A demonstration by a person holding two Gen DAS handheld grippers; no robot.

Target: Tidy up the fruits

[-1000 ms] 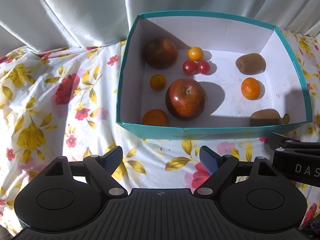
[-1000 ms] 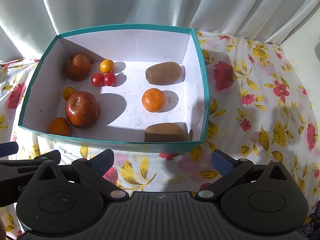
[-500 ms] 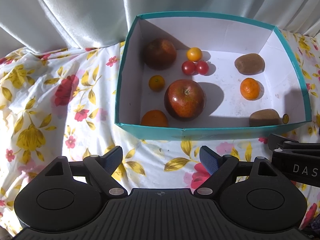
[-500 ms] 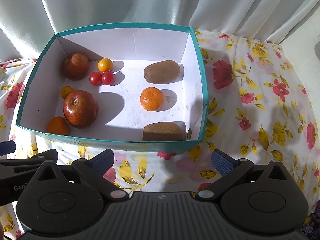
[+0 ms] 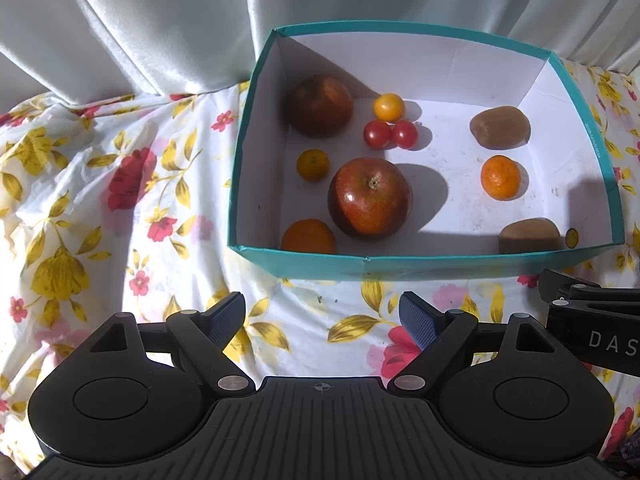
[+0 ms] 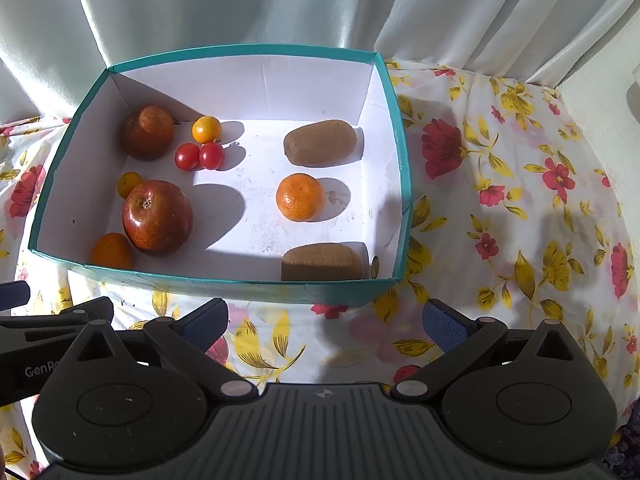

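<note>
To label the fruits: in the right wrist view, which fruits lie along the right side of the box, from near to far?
Near kiwi → mandarin → far kiwi.

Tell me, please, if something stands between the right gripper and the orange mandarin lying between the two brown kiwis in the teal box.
Only the teal cardboard box's near wall stands between the open right gripper and the orange mandarin. From above, nothing covers it.

floral tablecloth, white curtain
</note>
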